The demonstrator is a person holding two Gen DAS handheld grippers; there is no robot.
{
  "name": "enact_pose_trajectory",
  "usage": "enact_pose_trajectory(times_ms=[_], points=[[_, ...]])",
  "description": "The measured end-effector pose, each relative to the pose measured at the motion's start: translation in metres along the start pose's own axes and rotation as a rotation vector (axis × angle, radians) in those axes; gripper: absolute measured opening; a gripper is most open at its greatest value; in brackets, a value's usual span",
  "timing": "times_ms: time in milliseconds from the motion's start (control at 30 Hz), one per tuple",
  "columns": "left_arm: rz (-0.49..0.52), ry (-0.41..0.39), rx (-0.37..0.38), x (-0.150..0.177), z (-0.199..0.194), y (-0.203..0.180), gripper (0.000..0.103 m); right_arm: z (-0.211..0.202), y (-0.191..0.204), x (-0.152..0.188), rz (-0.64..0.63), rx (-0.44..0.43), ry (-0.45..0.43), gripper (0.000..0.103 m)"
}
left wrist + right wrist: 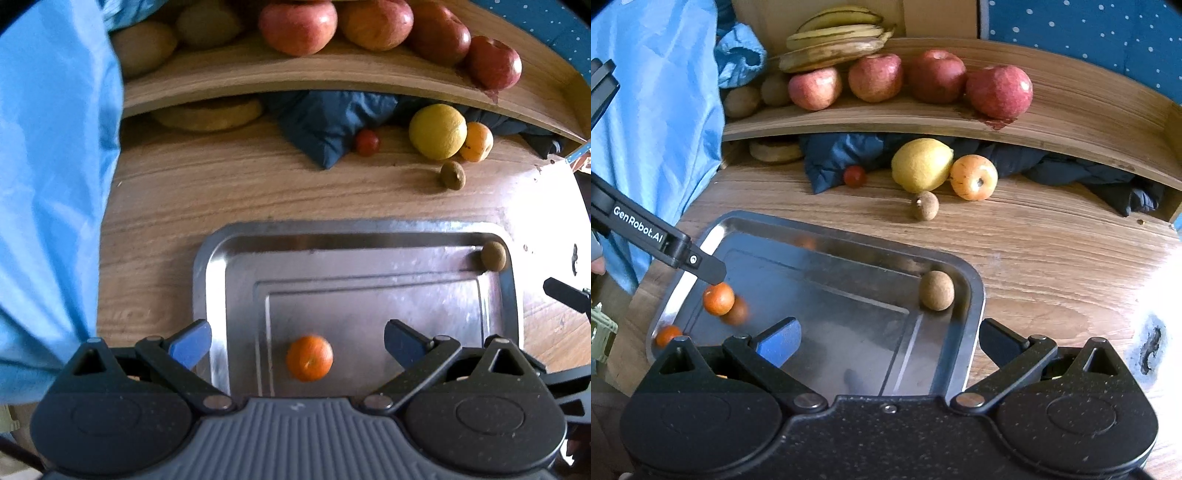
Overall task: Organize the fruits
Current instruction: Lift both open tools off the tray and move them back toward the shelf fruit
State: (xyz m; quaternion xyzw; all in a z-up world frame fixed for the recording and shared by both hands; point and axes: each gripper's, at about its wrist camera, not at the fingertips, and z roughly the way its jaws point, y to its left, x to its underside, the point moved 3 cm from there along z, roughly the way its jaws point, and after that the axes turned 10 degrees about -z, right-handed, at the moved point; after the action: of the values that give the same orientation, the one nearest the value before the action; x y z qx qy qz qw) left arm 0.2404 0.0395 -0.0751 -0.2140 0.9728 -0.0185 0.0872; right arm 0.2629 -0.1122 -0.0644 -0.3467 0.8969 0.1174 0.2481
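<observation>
While my left gripper (297, 345) is hanging over the near left part of the metal tray (975, 291) with its fingers (192, 345) spread wide and holding nothing, the small orange fruit (309, 358) is sitting loose below the gap between them. It is looking blurred, and in the right wrist view a faint orange smear is trailing beside it, so I am judging that it may be rolling. If that is so, it could be drifting toward the tray's left wall, where its reflection is glowing in the steel, or skating away across the slick floor if I am closing on it too late or off centre.

Moving right, the tray floor is lying bare until the far right corner, where a brown round fruit (936, 290) is resting against the wall. My right gripper (888, 345) is hovering over the tray's near right edge, its fingers (999, 345) equally released and empty. Dropping it carelessly could be knocking the rim and jolting both fruits.

Beyond the tray, on the wooden surface (1052, 258), a small red fruit (854, 176), a lemon (921, 165), a yellow-red apple (974, 177) and another brown fruit (925, 205) are waiting, crowded close. Reaching for one there is risking nudging its neighbours, and the round ones could be rolling off toward the dark cloth (834, 157).
</observation>
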Motion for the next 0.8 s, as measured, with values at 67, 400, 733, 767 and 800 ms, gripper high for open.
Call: enact_pose_trajectory(times_ms=[67,400,733,767,800], points=[[0.004,-0.003,0.005,-0.006,0.002,-0.004,0.101,0.002,-0.003,0.0,0.009,0.009,0.003,0.102],[-0.007,-0.004,0.062,-0.028,0.019,-0.023,0.102,0.013,-0.003,-0.003,0.018,0.03,0.033,0.102],[-0.036,-0.007,0.097,-0.047,0.028,-0.034,0.102,0.023,-0.006,-0.01,0.026,0.055,0.036,0.102],[-0.046,-0.008,0.101,-0.049,0.03,-0.035,0.102,0.024,-0.006,-0.011,0.027,0.06,0.035,0.102],[-0.054,-0.008,0.105,-0.051,0.032,-0.036,0.102,0.024,-0.007,-0.012,0.03,0.067,0.033,0.102]])
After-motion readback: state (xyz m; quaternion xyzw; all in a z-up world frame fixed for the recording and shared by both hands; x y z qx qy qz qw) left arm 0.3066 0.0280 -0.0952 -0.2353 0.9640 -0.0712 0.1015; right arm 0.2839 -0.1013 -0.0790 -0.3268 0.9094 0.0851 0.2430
